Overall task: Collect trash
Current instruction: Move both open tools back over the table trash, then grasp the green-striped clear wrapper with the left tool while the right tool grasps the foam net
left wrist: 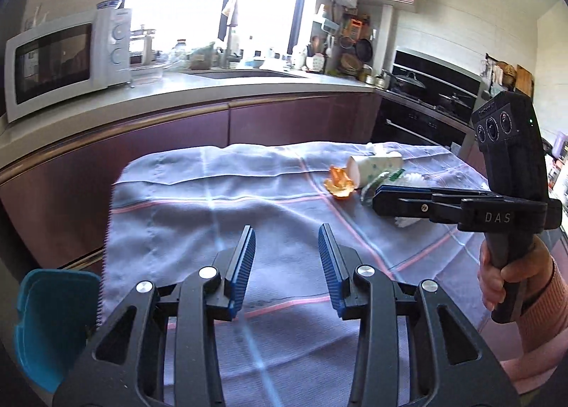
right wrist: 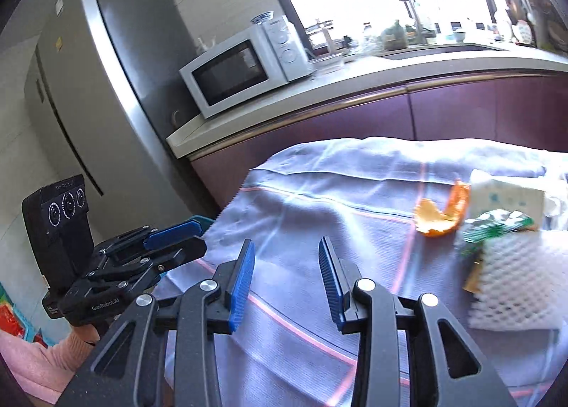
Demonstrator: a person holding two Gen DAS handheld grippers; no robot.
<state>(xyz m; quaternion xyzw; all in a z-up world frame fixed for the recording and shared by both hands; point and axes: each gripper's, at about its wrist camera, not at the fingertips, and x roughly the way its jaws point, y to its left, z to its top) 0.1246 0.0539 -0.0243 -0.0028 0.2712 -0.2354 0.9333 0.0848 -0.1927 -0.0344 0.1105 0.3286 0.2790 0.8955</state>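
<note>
Trash pile – orange peel (right wrist: 440, 219), paper cup (right wrist: 507, 199), foam net (right wrist: 518, 282) – sits far right on tablecloth (left wrist: 248, 201), w/ left gripper (left wrist: 287, 254) & right gripper (right wrist: 287, 258) both released, empty; risk: light foam net slipping from pads.

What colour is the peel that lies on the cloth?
Orange, paler inside. The peel shows best in the right wrist view.

1 orange peel (right wrist: 440, 217), 1 paper cup (left wrist: 376, 166), 1 foam net (right wrist: 514, 286), 1 green wrapper (right wrist: 497, 226), 1 microwave (left wrist: 67, 62).
</note>
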